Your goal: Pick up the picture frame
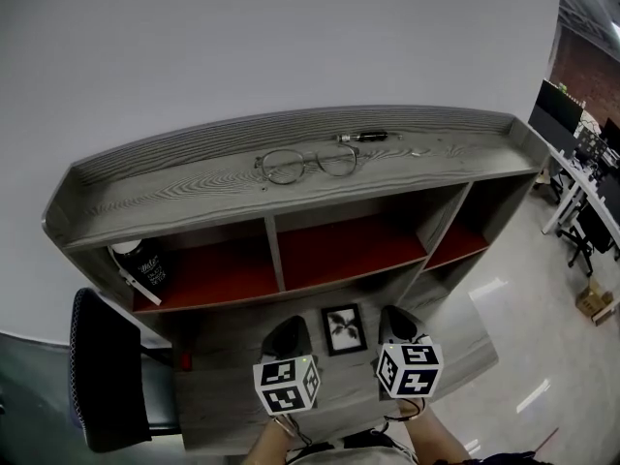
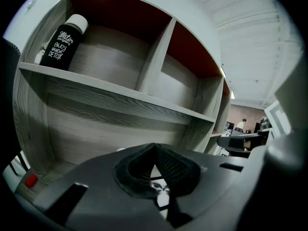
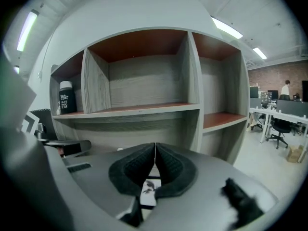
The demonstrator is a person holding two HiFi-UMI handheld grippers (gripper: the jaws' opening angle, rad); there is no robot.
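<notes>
Nearest the lens, left claw (image 1: pixel 288 337) and right claw (image 1: pixel 399 325) hung low over the grey wood-grain desk (image 1: pixel 223 395). The left claw's padded jaws were pressed together on nothing, and the right claw was likewise closed and empty. A small black picture frame (image 1: pixel 343 328) sat on the desk between them, near each and touched by neither, below the red-lined shelf compartments (image 1: pixel 339 250).

Task judged barely begun: approach only, no grasp, no lift. Left to do: open a claw, close on an edge, raise the frame.

The frame looked thin, with a dark border, white mount and dark leafy print at centre. It appeared to lie flat, so an edge grip may be awkward.
</notes>
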